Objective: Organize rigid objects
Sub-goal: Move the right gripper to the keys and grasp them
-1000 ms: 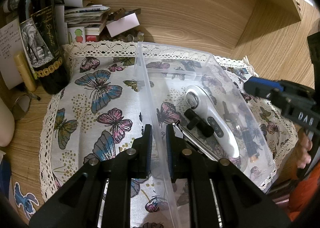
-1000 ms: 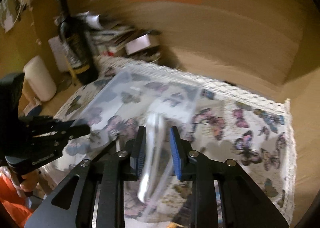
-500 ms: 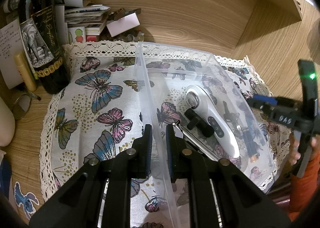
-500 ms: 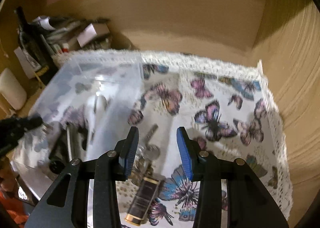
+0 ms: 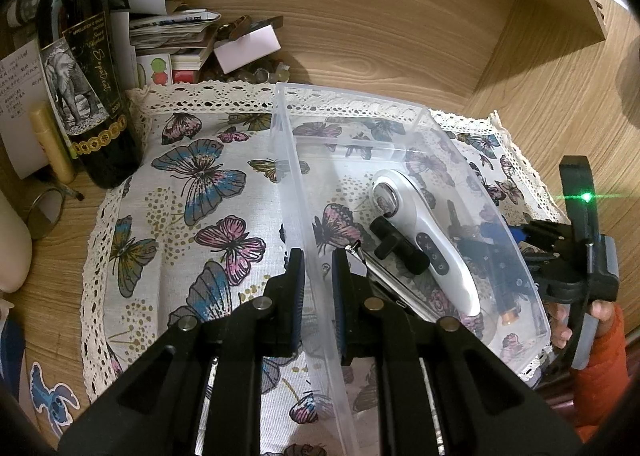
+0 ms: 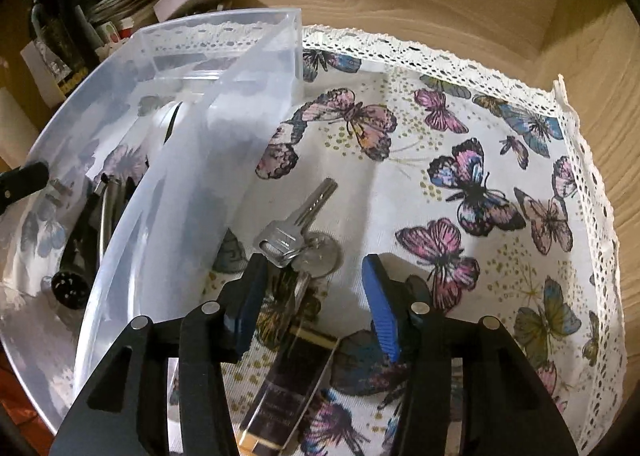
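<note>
The left gripper (image 5: 318, 276) is seen clamped on the near long wall of the clear rectangular plastic bin (image 5: 296, 183), jaws narrow with the wall pinched between them. The bin is set on the butterfly-print cloth with lace edging (image 5: 192, 191), which is spread over the wooden surface (image 5: 48, 256).

Inside the bin a white handheld device with a round head and dark button strip (image 5: 424, 240) is laid lengthwise. A black T-shaped part (image 5: 396, 244) is touching it on the near side, and a thin metal rod (image 5: 384, 276) is just beside that. Dark items at the far wall are blurred through the plastic.

The right gripper (image 6: 314, 296) is held outside the bin, jaws wide and nothing between them. It is positioned over a silver key bunch on a ring (image 6: 298, 232) lying on the cloth (image 6: 500, 191), just beside the bin's outer wall (image 6: 192, 183). A dark rectangular bar with gold ends (image 6: 292, 376) is lying below the keys, under the gripper; contact with the keys cannot be told.

A dark wine bottle with an elephant label (image 5: 84, 87) is stood at the cloth's far left corner, with stacked papers and cards (image 5: 172, 35) behind it.
</note>
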Demonstrator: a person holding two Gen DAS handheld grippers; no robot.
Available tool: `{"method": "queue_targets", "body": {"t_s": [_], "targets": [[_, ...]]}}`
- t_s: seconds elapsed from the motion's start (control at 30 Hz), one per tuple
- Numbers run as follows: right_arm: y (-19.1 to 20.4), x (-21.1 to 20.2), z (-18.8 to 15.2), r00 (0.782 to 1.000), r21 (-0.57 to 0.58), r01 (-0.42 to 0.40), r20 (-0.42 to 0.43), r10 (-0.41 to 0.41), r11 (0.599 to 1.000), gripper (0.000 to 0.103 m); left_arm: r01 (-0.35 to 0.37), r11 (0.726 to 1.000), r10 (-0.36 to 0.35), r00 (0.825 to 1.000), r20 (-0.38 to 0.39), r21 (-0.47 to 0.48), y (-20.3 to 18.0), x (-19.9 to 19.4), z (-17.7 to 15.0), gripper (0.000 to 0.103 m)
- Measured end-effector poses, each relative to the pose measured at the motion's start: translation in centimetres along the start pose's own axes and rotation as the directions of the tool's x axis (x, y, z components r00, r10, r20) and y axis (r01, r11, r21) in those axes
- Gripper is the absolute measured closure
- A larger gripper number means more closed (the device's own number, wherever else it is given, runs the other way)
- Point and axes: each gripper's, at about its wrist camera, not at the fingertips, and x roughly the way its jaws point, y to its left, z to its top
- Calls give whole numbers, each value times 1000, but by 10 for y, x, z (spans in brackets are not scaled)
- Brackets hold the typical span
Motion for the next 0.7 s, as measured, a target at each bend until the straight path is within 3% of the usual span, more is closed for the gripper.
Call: {"method": "queue_targets", "body": {"t_s": [0.17, 0.3, 0.7], "targets": [[-1, 5, 6, 1000, 2, 9, 13, -9, 1000, 59, 2, 1000, -2, 1000, 0, -1, 1, 0, 0, 91], [-2, 3, 6, 999, 7, 24, 23, -25, 1000, 80, 2, 1000, -2, 1000, 0, -1, 0, 0, 0, 91], [-20, -26, 0, 995, 74, 25, 95, -32, 997, 80, 2, 1000, -2, 1000, -1, -2, 1, 0, 0, 91]]}}
